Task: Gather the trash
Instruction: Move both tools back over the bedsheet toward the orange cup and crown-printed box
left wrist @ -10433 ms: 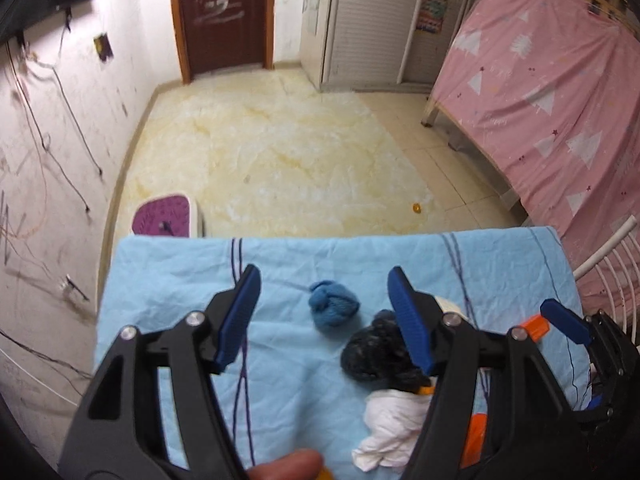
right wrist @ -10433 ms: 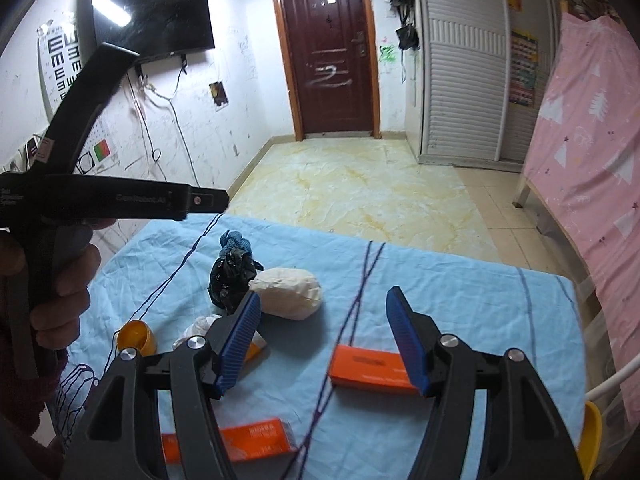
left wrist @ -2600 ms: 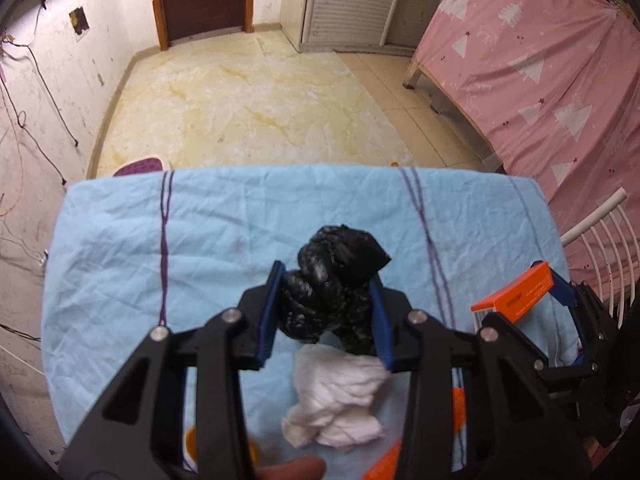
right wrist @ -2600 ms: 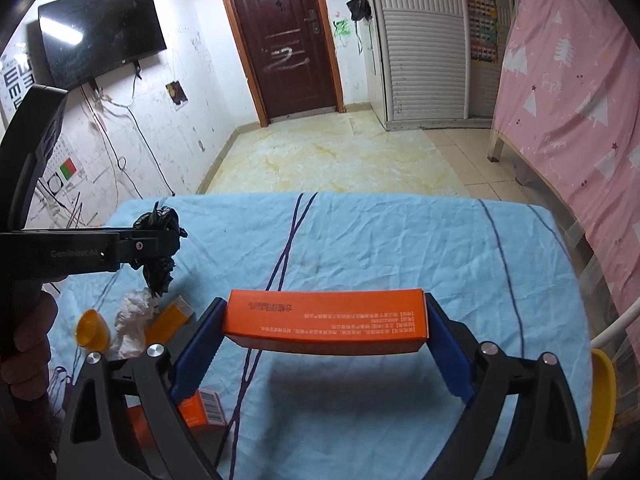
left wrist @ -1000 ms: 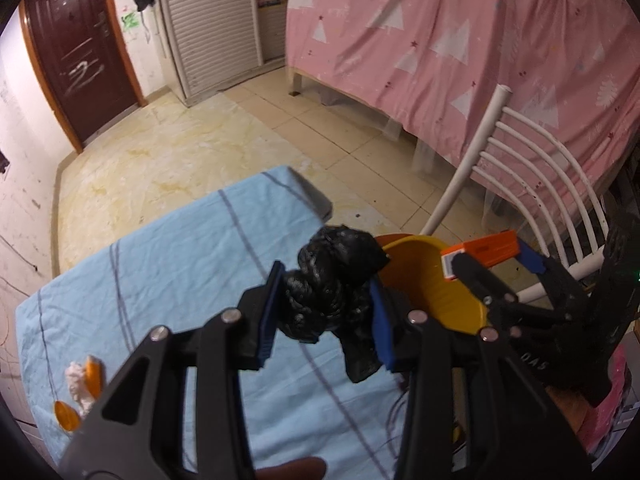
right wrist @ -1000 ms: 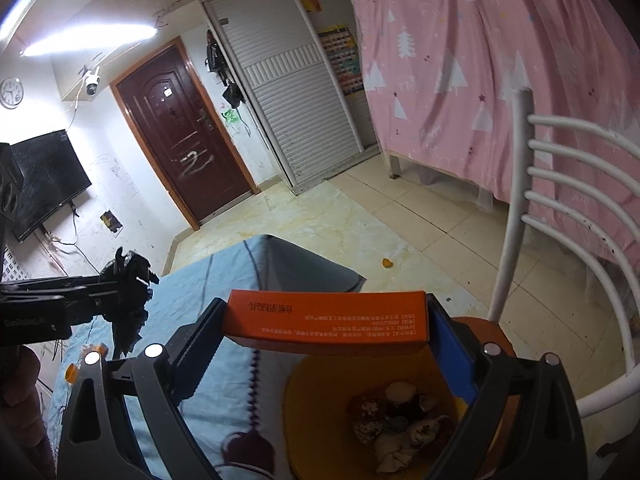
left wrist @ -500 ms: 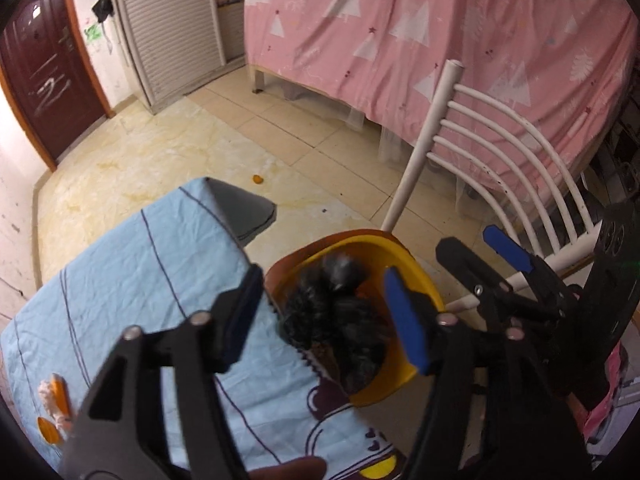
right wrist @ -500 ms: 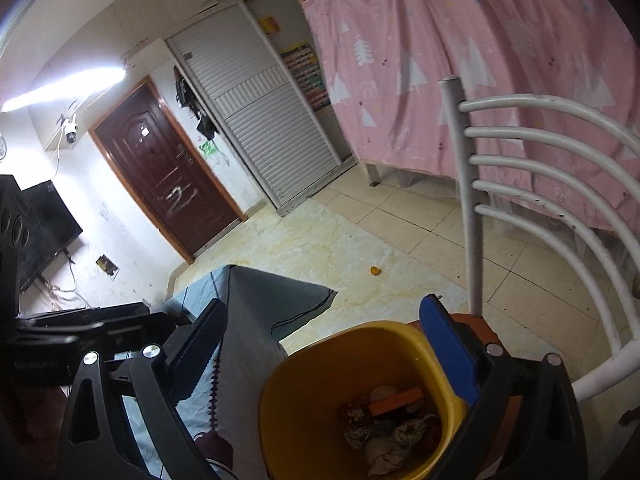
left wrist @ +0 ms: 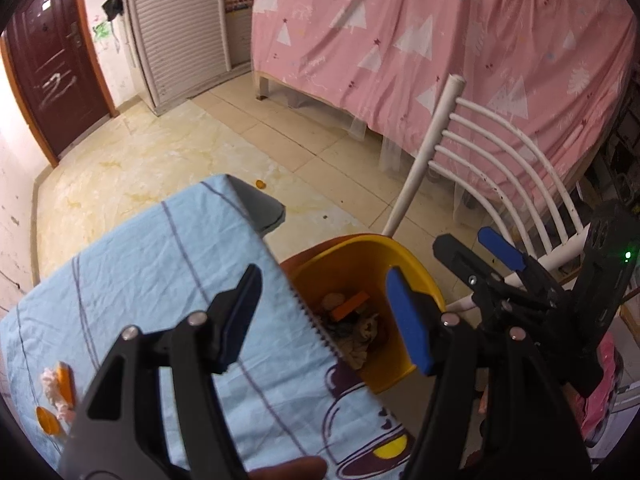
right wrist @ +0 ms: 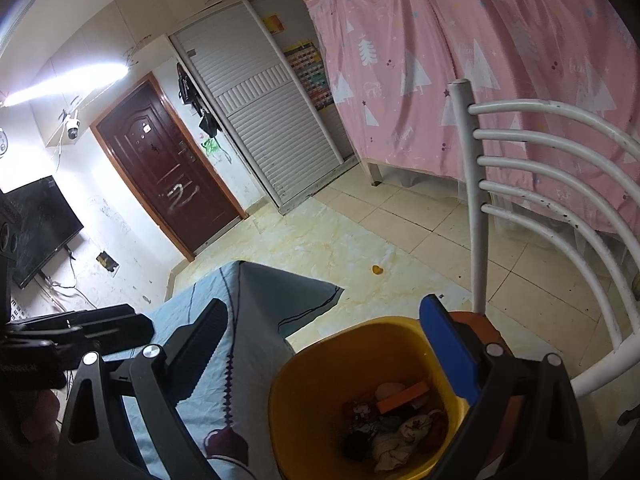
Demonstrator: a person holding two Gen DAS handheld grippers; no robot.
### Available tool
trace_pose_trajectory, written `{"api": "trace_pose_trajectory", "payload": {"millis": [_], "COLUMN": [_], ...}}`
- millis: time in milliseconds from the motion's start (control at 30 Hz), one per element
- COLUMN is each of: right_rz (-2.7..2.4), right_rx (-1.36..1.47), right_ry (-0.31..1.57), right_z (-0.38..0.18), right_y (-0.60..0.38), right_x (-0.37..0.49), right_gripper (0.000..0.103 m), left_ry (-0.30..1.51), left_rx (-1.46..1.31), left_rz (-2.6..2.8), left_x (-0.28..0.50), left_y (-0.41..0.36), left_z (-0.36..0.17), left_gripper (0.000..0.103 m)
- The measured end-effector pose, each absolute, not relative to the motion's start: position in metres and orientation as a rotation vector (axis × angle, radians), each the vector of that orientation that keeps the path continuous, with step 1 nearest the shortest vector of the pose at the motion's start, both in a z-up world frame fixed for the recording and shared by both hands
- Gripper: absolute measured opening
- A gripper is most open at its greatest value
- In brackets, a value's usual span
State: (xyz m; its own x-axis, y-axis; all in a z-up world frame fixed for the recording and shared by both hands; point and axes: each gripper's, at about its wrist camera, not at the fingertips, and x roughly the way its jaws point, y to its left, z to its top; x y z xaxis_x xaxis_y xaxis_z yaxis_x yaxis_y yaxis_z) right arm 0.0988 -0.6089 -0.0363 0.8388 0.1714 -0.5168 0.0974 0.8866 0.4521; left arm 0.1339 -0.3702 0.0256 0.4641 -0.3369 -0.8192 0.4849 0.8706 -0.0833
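Note:
Both of my grippers hang over a yellow bin (left wrist: 404, 258) that stands beside the table's corner. My left gripper (left wrist: 326, 316) is open with nothing between its blue pads, and the bin's trash shows through the gap. My right gripper (right wrist: 324, 346) is open and empty too, above the bin (right wrist: 304, 400). It also shows in the left wrist view as the right gripper (left wrist: 470, 242), at the bin's right. An orange box (right wrist: 402, 396) lies on the crumpled trash inside, and a dark lump (right wrist: 356, 446) near the bottom looks like the black bag.
The table under a light blue cloth (left wrist: 160, 264) ends just left of the bin. White tissue and orange bits (left wrist: 56, 390) lie at its far left. A white chair (left wrist: 480, 140) stands right behind the bin, with a pink curtain (left wrist: 440, 40) beyond it.
A second ago the left gripper gripped the black bag and the right gripper the orange box. Both have been let go into the bin, and both grippers' jaws now stand apart.

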Motion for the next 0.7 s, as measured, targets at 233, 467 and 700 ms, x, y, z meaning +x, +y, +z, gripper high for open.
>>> {"api": "trace_pose_trajectory", "payload": {"millis": [233,467,700], "right_rz": [0.117,0.200,0.276], "right_rx": [0.409,0.333,0.271], "right_ry": [0.615,0.655,0.686], "right_z": [-0.029,-0.022,-0.018], "right_y": [-0.556,-0.496,-0.443], "right_x": [0.109,0.123,0.132], "right_gripper": [0.090,0.090,0.090], "left_ry": [0.938,0.899,0.884], "left_rx": [0.117,0.082,0.035], "left_rz": [-0.458,-0.395,-0.280], "left_x": [0.131,0.125,0.130], "left_y": [-0.322,-0.267,-0.194], "left_z": [0.039,0.052,0.055], "left_gripper": [0.062,0.062,0.062]}}
